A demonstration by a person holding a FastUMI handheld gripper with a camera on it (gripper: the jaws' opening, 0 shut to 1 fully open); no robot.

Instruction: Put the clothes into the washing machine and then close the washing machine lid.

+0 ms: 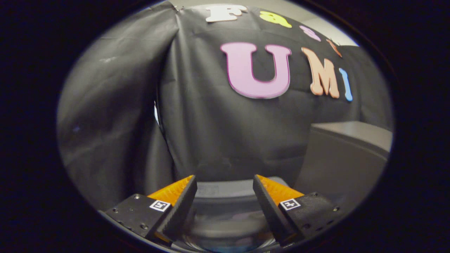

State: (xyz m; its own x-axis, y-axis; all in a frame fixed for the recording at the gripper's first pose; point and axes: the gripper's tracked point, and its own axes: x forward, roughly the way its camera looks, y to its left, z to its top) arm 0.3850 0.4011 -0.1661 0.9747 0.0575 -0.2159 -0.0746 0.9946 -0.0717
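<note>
The black cloth wall (225, 133) takes up most of the picture, with a grey cabinet (348, 154) at the right of the frame. At the bottom centre, between and just beyond my fingers, sits the washing machine (225, 211), blurred; I read a rounded grey rim and a glassy part below it, but I cannot tell whether the lid is up or down. I cannot make out any clothes. My gripper (225, 189) is spread wide and holds nothing. The risk as I judge it: with the picture smeared, I could come down on the rim and knock it, or grab at nothing.
</note>
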